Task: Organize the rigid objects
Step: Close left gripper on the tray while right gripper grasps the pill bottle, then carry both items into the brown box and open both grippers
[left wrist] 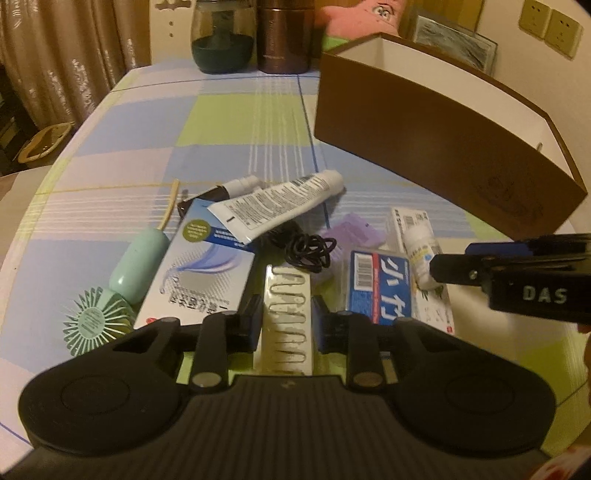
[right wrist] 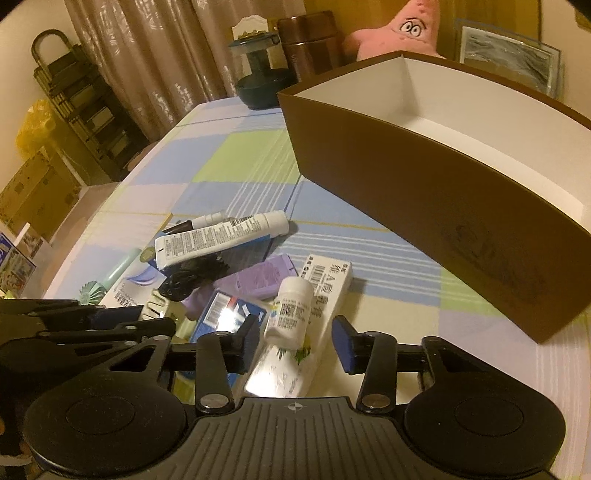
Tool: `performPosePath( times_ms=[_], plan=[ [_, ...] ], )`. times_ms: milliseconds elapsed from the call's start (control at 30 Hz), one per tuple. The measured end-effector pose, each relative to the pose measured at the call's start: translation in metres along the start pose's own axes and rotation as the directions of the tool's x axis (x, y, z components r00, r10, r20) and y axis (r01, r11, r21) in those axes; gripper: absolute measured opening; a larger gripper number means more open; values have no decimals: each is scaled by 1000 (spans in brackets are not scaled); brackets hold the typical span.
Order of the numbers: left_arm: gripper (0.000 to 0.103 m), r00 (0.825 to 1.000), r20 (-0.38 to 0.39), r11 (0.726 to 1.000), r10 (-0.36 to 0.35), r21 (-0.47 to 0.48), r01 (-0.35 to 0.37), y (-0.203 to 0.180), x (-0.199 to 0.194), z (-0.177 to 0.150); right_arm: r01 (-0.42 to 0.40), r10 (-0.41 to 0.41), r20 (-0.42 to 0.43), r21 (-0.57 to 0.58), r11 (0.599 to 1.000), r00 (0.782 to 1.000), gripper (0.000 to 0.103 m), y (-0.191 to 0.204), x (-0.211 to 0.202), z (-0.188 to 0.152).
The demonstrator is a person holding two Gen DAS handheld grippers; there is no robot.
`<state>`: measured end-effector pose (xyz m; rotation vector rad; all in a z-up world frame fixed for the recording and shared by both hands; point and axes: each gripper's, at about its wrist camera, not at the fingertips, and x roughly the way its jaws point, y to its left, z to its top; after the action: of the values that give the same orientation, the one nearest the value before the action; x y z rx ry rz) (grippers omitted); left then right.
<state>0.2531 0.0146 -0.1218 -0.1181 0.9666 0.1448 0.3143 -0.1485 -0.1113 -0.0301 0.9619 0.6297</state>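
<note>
A pile of small items lies on the checked tablecloth. My left gripper (left wrist: 287, 317) is shut on a cream hair clip (left wrist: 286, 314), its pads against both long sides. My right gripper (right wrist: 295, 338) is open, its fingers either side of a small white bottle (right wrist: 290, 312) that lies on a long white box (right wrist: 314, 314). The right gripper also shows in the left wrist view (left wrist: 437, 266), beside the white bottle (left wrist: 419, 251). A brown box with a white inside (right wrist: 424, 177) stands open behind the pile.
The pile also holds a white tube (left wrist: 280, 205), a blue-and-white box (left wrist: 199, 266), a blue packet (left wrist: 380, 288), a purple case (left wrist: 351, 230), black hair ties (left wrist: 310, 253) and a mint fan (left wrist: 122, 284). A dark jar (left wrist: 221, 37) and brown flask (left wrist: 284, 35) stand at the back.
</note>
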Motion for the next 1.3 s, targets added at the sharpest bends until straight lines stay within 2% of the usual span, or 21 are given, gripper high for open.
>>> performPosePath(
  times_ms=[233,267,467,733,1033,1300],
  plan=[
    [25,999,15,999,30,-24,-30,0,-11,4,-9,8,-33,-24,1000,999,33,1,18,4],
    [25,999,15,999,33,-25,-33,-1,-11,4,-10,9,-38,-29,1000,999,27,0,20,4],
    [25,999,20,998,47,-41,-46,-3,-17,6,-14,12,-41,-51,999,999,27,-3,14,0],
    [25,998,46,999,44,-24,-43,-19,-38,20,-41,41,19,-18,999,999,27,-13,-21,5],
    [25,994,104,999,-36,36,32,-53,-48,62,-19,16,120,22,1000,993,27,-35,-64,28],
    [25,975,176,986,-132,124,112,-101,-43,121,64,-77,201,73,995,977,27,-67,-84,59]
  ],
)
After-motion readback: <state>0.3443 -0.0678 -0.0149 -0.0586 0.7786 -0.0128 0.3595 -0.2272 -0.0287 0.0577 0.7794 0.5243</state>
